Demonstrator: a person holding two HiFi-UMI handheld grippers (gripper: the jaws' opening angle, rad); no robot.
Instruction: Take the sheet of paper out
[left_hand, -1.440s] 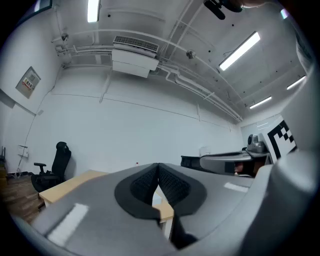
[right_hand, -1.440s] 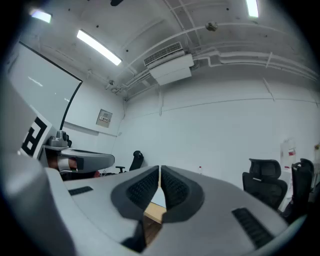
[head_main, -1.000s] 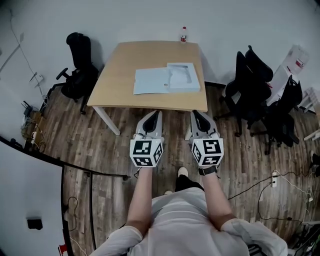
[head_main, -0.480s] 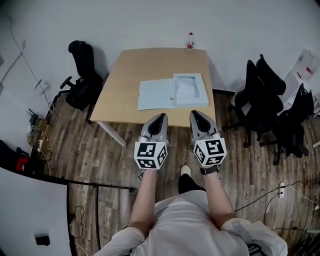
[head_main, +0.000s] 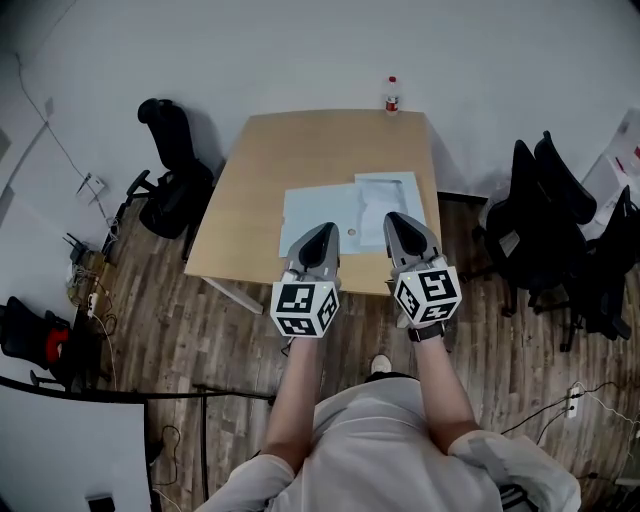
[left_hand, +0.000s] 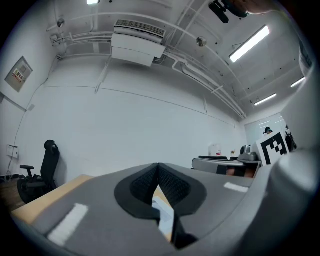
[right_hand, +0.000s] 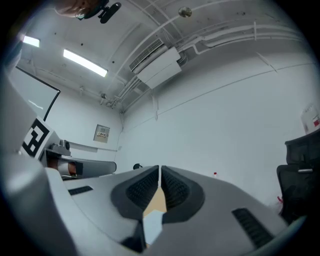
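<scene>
- The person is standing at the near edge of the worktop (head_main: 260, 170) and holding both arms out straight in front, side by side.
- The bare forearms are reaching forward from white sleeves (head_main: 480, 460), and each hand is hidden behind its tool.
- The left tongs (head_main: 324, 232) are pointing flat, away from the person and toward the far wall. Their two jaws are pressing tight together, and nothing is sitting between them.
- The right tongs (head_main: 396, 220) are pointing the same way, with the tips a tiny bit up. Their jaws are closed too, with only a thin line between them, and they are holding nothing.
- The two tools are staying a little apart and are not touching each other.
- A pale blue folder (head_main: 318, 210) is lying open and flat on the near half of the worktop.
- The sheet of paper (head_main: 383, 192) is lying in the right half of the folder as a lighter, whiter patch. No tongs are gripping it.
- In the head view, the tips of both tongs are showing over the near part of the folder, the left over its left half and the right over its right half. I cannot tell if they are touching it.
- A small bottle (head_main: 392, 95) is standing upright at the far edge of the worktop, well apart from the folder.
- A black chair (head_main: 175, 165) is sitting to the left of the worktop, and more black chairs (head_main: 545, 225) are sitting to the right.
</scene>
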